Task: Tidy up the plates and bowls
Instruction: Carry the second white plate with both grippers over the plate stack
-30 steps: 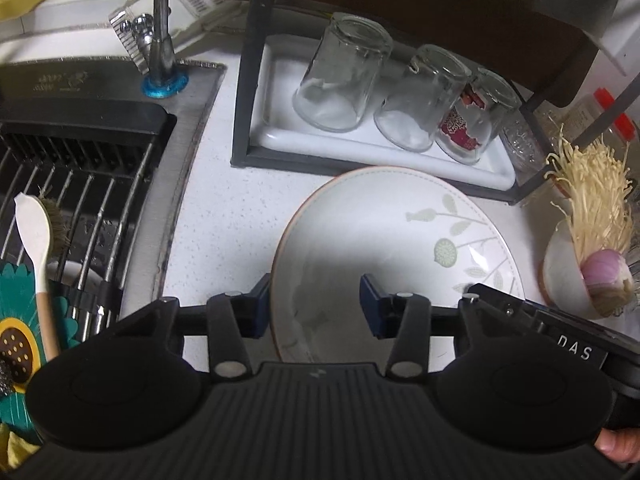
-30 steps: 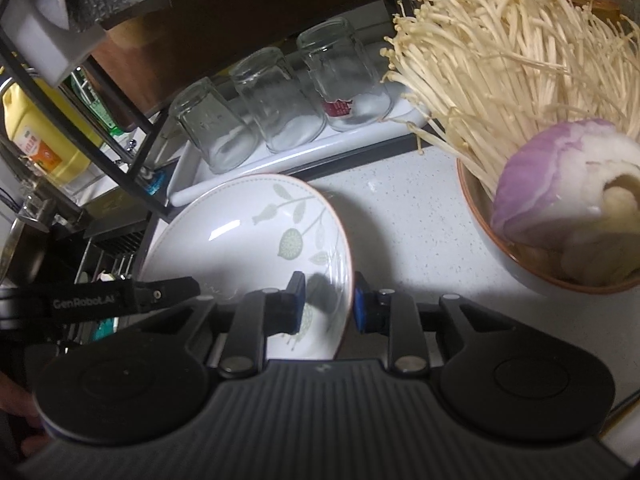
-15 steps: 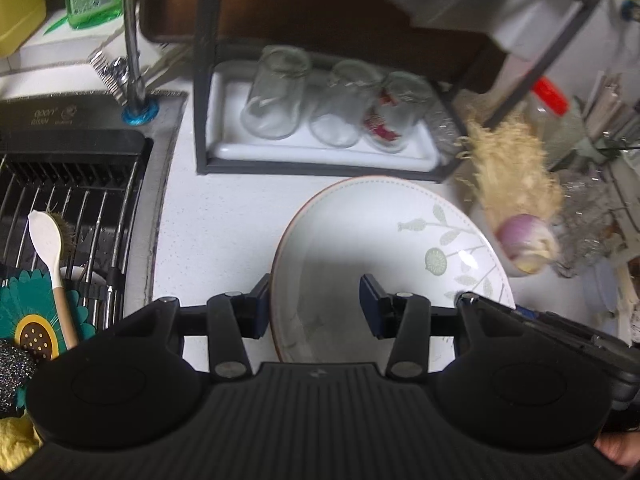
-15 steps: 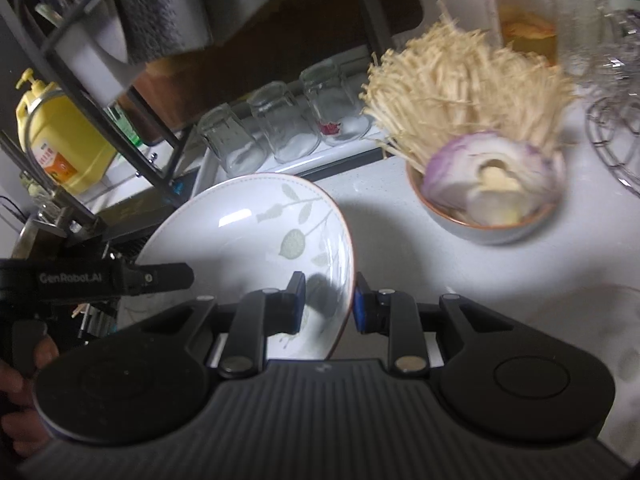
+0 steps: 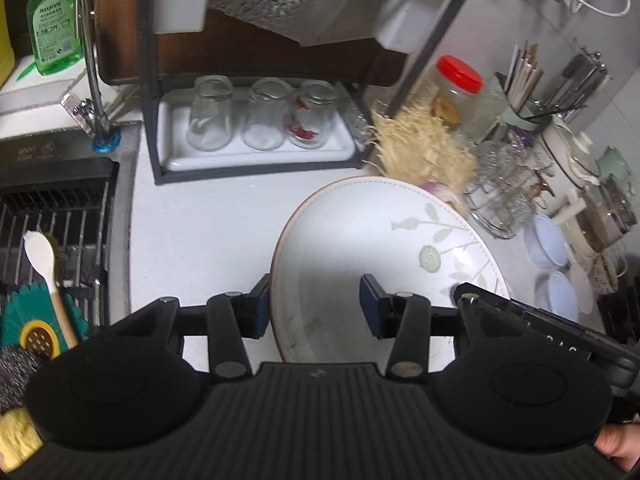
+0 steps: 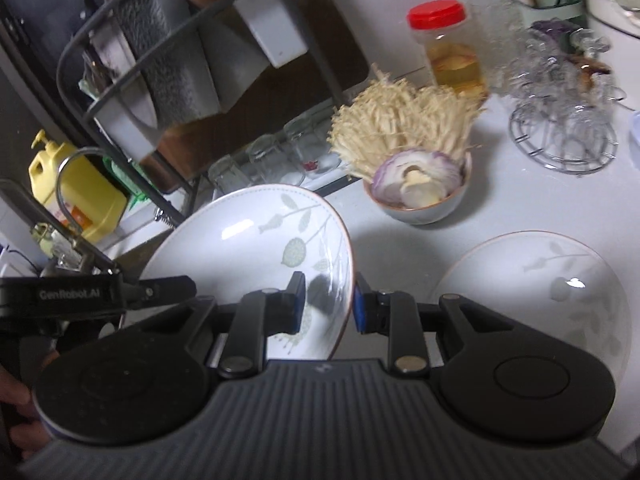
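Observation:
A white deep plate (image 5: 380, 248) with a leaf pattern hangs tilted above the counter, held from both sides. My left gripper (image 5: 316, 304) is shut on its left rim, one finger outside and one inside the dish. My right gripper (image 6: 329, 302) is shut on the opposite rim of the same plate (image 6: 248, 248). The left gripper's finger (image 6: 160, 286) shows at the plate's far edge in the right wrist view. A second plate (image 6: 540, 280) with the same pattern lies flat on the counter to the right. Behind it stands a bowl (image 6: 420, 208) of enoki mushrooms and half an onion.
A black rack (image 5: 148, 120) at the back holds a white tray with three upturned glasses (image 5: 262, 120). The sink (image 5: 52, 216) with a faucet and a wooden spoon is on the left. A red-lidded jar (image 6: 448, 48), a wire glass stand (image 6: 560, 136) and small pale bowls (image 5: 546, 240) crowd the right.
Both grippers have risen and drawn back with the plate between them. More of the counter shows, and the second plate has come into the right wrist view.

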`<action>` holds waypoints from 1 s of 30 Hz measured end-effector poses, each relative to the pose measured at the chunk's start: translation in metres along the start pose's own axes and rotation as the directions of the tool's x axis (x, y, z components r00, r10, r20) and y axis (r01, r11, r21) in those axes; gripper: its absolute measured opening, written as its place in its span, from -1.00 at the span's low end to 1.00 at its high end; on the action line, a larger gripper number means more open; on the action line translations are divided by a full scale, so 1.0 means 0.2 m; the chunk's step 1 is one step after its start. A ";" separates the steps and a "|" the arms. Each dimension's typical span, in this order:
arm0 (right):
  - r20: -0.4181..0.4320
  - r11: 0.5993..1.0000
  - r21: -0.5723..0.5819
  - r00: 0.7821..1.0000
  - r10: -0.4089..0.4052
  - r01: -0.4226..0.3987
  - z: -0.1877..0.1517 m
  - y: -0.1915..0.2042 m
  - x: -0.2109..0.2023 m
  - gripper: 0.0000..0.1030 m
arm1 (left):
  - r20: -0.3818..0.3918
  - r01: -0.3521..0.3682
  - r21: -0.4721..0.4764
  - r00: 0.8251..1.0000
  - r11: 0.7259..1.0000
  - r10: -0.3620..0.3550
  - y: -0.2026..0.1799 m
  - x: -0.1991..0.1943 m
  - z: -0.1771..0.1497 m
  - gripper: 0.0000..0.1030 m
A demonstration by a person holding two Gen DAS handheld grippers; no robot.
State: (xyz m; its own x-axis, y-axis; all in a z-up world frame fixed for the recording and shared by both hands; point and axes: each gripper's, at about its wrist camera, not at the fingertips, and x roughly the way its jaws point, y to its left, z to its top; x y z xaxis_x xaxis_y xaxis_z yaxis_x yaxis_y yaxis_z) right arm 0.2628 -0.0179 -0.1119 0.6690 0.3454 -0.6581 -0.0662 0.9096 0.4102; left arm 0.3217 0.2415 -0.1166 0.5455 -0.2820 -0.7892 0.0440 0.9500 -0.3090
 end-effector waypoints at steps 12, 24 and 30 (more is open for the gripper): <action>0.087 0.994 0.037 0.991 -0.104 0.101 -0.06 -0.14 -0.25 -0.47 | -0.058 0.098 0.060 0.994 0.993 -0.094 -0.24 0.03 -0.06 -0.01; 0.081 0.980 0.117 0.982 -0.173 0.163 -0.15 -0.45 -0.30 -0.47 | -0.175 0.120 0.128 0.980 0.984 -0.097 -0.54 0.27 -0.10 -0.01; 0.047 0.970 0.148 0.979 -0.200 0.191 -0.21 -0.56 -0.28 -0.47 | -0.255 0.102 0.143 0.965 0.985 -0.063 -0.63 0.43 -0.15 -0.01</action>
State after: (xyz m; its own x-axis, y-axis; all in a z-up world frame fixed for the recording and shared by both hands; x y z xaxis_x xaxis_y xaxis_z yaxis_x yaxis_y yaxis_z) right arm 0.2023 -0.1300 -0.1473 0.7030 0.1455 -0.6962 0.1729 0.9145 0.3657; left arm 0.3378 0.0943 -0.1608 0.3102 -0.3657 -0.8775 0.2183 0.9258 -0.3086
